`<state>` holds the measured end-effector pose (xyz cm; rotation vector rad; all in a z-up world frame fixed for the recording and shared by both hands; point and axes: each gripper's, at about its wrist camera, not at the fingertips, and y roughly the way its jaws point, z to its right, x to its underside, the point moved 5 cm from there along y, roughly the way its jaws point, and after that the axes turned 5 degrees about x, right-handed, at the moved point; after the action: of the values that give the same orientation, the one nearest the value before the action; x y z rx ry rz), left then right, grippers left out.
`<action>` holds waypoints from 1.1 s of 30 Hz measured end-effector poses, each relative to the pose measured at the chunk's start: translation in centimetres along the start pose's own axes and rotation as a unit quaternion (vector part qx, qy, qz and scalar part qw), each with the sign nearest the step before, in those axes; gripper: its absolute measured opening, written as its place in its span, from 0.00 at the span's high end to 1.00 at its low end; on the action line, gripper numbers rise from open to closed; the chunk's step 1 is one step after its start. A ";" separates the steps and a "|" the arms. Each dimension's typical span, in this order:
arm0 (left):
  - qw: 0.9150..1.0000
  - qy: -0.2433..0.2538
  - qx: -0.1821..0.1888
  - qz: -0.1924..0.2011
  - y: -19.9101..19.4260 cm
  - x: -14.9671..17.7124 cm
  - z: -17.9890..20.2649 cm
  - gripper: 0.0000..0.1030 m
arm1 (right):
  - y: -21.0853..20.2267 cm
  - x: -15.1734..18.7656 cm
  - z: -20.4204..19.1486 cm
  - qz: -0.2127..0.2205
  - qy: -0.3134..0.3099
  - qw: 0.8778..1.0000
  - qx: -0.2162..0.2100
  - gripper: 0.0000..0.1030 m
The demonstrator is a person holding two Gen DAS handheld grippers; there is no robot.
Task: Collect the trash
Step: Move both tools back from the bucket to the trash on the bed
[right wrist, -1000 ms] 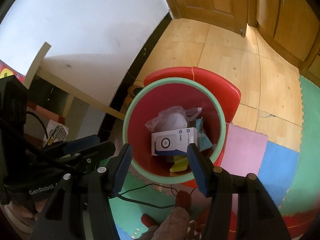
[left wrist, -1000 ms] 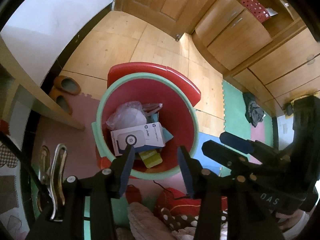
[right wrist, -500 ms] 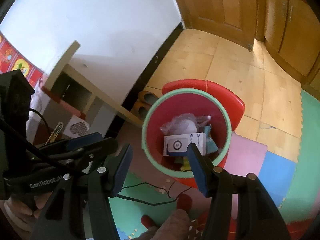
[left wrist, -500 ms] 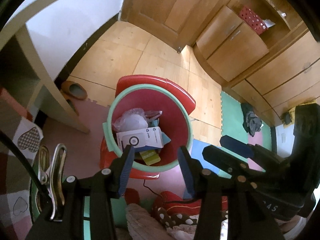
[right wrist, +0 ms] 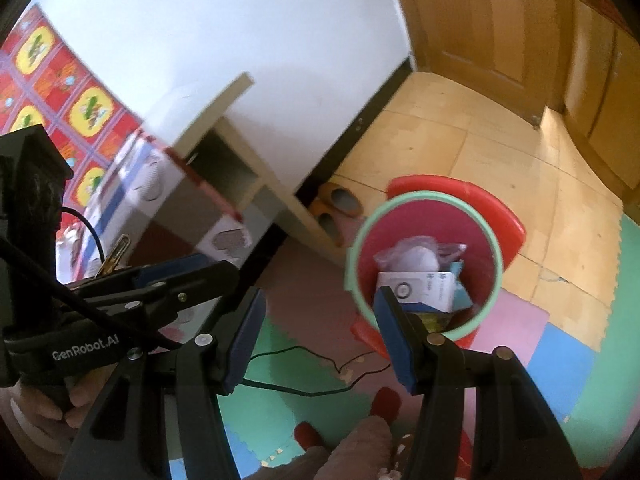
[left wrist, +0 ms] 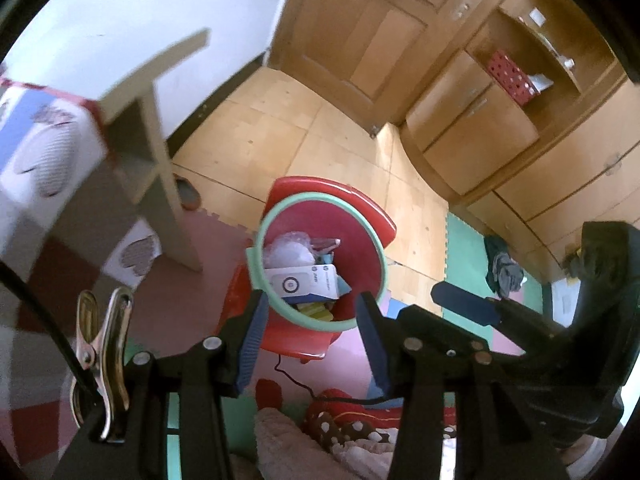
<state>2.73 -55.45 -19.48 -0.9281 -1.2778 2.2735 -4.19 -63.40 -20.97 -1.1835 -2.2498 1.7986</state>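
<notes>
Green-rimmed red bin (left wrist: 362, 216), seemingly half-full

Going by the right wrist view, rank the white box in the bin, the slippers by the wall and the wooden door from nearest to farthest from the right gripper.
From the right gripper:
1. White box, in the red bin, just beyond the right-hand finger.
2. Slippers, on the floor against the wall, left of the bin.
3. Wooden door, at the far end of the room, top right.
</notes>
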 end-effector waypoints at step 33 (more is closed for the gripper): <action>0.974 -0.147 -0.116 0.127 -25.2 10.1 -15.6 0.53 | -4.7 3.8 -27.1 0.011 -0.194 0.971 -0.139 0.43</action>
<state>6.49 -26.81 -7.40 -0.9001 -1.6637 2.5744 3.08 -39.13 -9.53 -0.9565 -2.7920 1.9108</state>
